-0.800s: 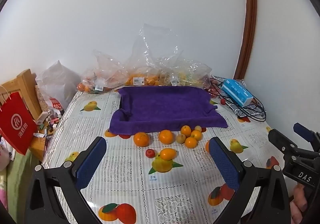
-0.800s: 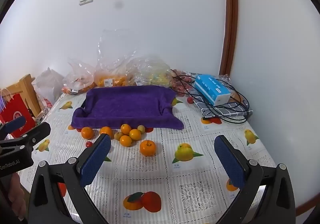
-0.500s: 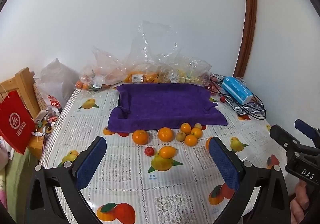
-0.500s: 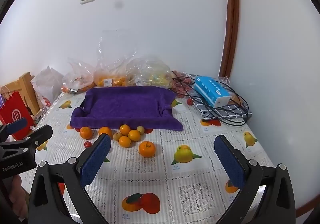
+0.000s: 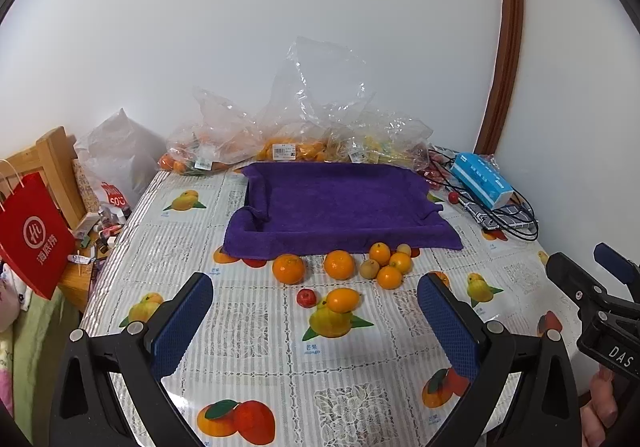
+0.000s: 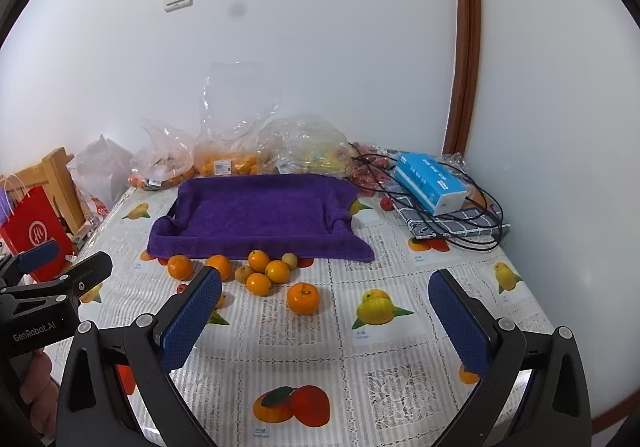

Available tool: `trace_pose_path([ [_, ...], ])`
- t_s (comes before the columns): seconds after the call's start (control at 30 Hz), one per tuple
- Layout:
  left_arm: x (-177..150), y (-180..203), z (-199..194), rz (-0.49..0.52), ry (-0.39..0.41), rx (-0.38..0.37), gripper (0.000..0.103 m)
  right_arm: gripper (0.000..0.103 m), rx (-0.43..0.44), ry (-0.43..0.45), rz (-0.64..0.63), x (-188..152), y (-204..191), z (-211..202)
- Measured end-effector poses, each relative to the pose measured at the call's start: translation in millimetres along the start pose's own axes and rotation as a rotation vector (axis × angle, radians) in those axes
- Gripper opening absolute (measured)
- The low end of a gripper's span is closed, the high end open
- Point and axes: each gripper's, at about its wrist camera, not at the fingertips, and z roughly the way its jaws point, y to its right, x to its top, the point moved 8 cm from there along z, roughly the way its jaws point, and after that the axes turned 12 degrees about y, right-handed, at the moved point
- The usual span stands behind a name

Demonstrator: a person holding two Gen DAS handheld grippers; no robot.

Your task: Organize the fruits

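The left gripper (image 5: 316, 311) hangs over the counter (image 5: 256, 331) with jaws wide apart. Loose oranges (image 5: 339, 264) lie just before the purple towel (image 5: 340, 203).

My two wrist cameras look forward and downward along their fingers. Both share the table (image 5: 256, 331), purple tray (image 5: 340, 203) and wall (image 6: 320, 47).

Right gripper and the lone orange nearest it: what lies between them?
Only bare fruit-printed tablecloth lies between right gripper and orange, per right wrist view.

Left hand-held gripper (image 5: 316, 321) & right hand-held gripper (image 6: 326, 313) both wide open, empty, tilted downward.
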Motion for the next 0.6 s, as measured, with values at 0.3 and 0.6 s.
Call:
trace_pose_path([
  [0.3, -2.0, -1.7, 0.6, -0.006, -0.004, 0.004, 0.103, 0.102, 0.004, -0.002, 0.013, -0.1, -3.2, 0.5],
  [0.6, -1.3, -2.5, 3.5, 0.019, -0.026, 0.028, 0.103, 0.102, 0.005, -0.011, 0.025, -3.3, -2.8, 2.2],
])
